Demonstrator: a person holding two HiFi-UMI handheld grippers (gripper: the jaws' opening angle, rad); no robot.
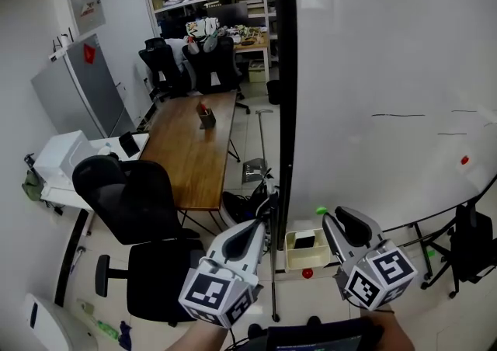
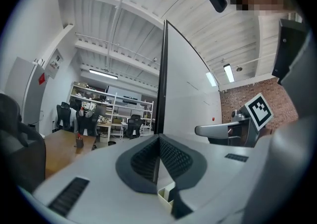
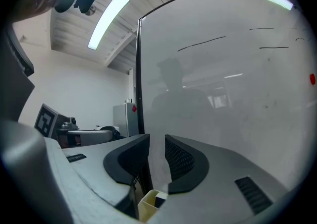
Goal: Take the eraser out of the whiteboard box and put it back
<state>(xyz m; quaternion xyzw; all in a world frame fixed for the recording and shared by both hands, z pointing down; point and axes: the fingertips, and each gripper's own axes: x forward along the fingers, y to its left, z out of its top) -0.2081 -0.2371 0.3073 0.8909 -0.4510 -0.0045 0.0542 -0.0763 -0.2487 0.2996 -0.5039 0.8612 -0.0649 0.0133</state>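
Observation:
A cream whiteboard box [image 1: 291,252] sits at the foot of the big whiteboard [image 1: 388,70], with a dark eraser [image 1: 304,241] lying inside it. In the head view my left gripper [image 1: 266,210] is just left of the box and my right gripper [image 1: 342,219] just right of it, both above it. The left gripper view shows the left gripper [image 2: 158,141] with its jaws together and nothing between them, the box [image 2: 166,196] below. In the right gripper view my right gripper [image 3: 157,141] stands open with a narrow empty gap, the box [image 3: 146,205] and the eraser [image 3: 159,201] beneath it.
The whiteboard's black frame edge [image 1: 281,109] runs down between the grippers. A wooden table [image 1: 194,147] and black office chairs [image 1: 132,194] stand to the left. A small red object [image 1: 307,272] lies below the box, and a red magnet [image 1: 464,160] sticks to the board.

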